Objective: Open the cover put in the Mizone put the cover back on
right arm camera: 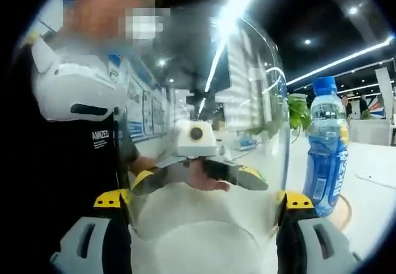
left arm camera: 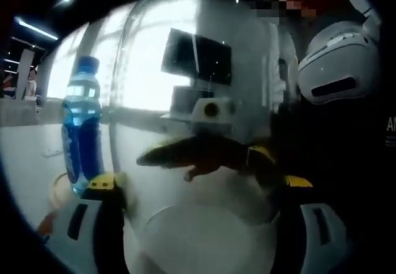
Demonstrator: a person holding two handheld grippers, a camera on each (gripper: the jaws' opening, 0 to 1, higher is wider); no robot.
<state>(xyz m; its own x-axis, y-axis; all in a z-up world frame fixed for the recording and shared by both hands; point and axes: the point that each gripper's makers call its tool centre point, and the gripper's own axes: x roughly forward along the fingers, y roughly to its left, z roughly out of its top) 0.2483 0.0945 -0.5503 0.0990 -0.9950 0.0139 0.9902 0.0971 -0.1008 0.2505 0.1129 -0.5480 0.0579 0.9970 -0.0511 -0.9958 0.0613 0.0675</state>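
In the left gripper view, the left gripper (left arm camera: 201, 196) rises from the bottom of the frame with its 2 yellow-tipped jaws set wide, one on each side of a clear dome-shaped cover (left arm camera: 198, 162). The jaws press against the cover's curved wall, so this gripper looks closed onto it. Through the clear plastic, at frame centre, the other gripper shows from the far side, with a hand behind it.

The right gripper view gives the mirror of this. The right gripper (right arm camera: 201, 200) comes up from the bottom, jaws spread wide to either side of the same cover (right arm camera: 204, 162) and touching its wall. So both grippers hold the cover between them, facing each other.

Further off stands the Mizone bottle (left arm camera: 81, 125), blue with a blue cap, upright at the left of the left gripper view and at the right of the right gripper view (right arm camera: 325, 147). It stands just outside the cover's wall on a pale table (right arm camera: 377, 193). A faint ring (left arm camera: 59, 187) lies at its foot; I cannot tell what it is.

Behind the cover a person in a dark shirt stands close, with a bright room and ceiling lights beyond.

My reading: the opening step is in hand, with the cover gripped and the bottle not yet under it. Next, the cover must be set aside or kept up with 1 gripper, freeing the other for the bottle.
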